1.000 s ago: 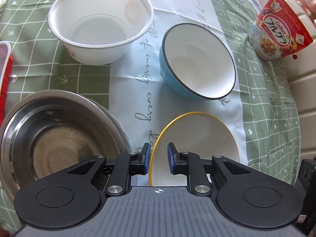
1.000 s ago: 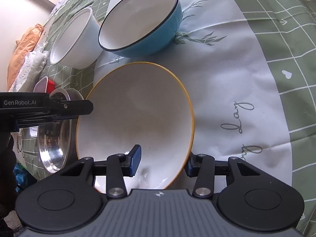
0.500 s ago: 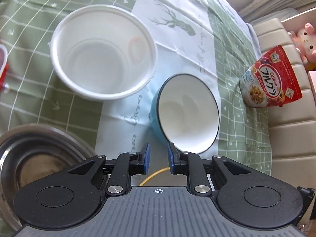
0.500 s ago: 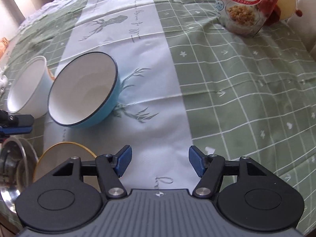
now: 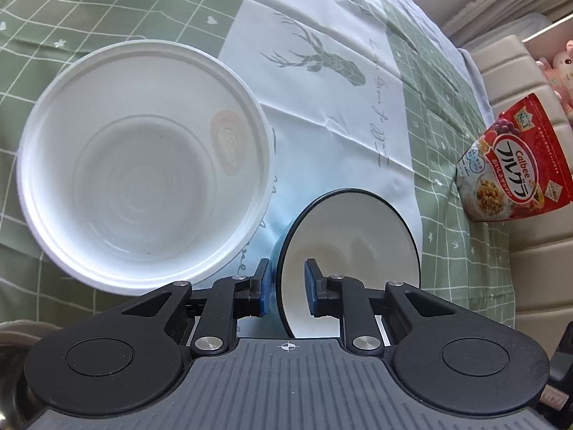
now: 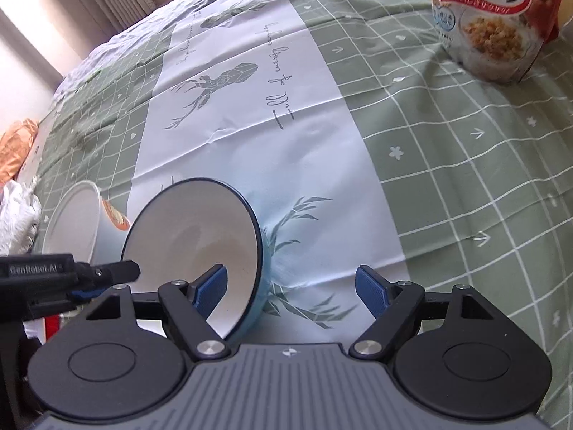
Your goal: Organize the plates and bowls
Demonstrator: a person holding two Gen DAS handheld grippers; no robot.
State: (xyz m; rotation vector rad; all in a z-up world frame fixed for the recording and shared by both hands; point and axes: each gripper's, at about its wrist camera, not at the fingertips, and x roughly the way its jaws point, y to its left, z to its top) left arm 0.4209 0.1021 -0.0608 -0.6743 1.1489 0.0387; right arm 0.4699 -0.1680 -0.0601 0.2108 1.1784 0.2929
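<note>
We're bringing the left gripper (image 5: 285,293) astride the near rim of the blue bowl (image 5: 352,251), jaws narrowly parted w/ the rim between them, not clamped yet as far as we can tell. Right gripper (image 6: 292,288) is hanging wide open, empty, left finger in front of the same bowl. Bowl is sitting on the desk cloth (image 6: 250,114), just beside the white bowl (image 5: 143,161). Risks we're judging: thin-rim pinch slipping, bowl tipping or knocking the white one; both grippers crowding one rim.
</note>
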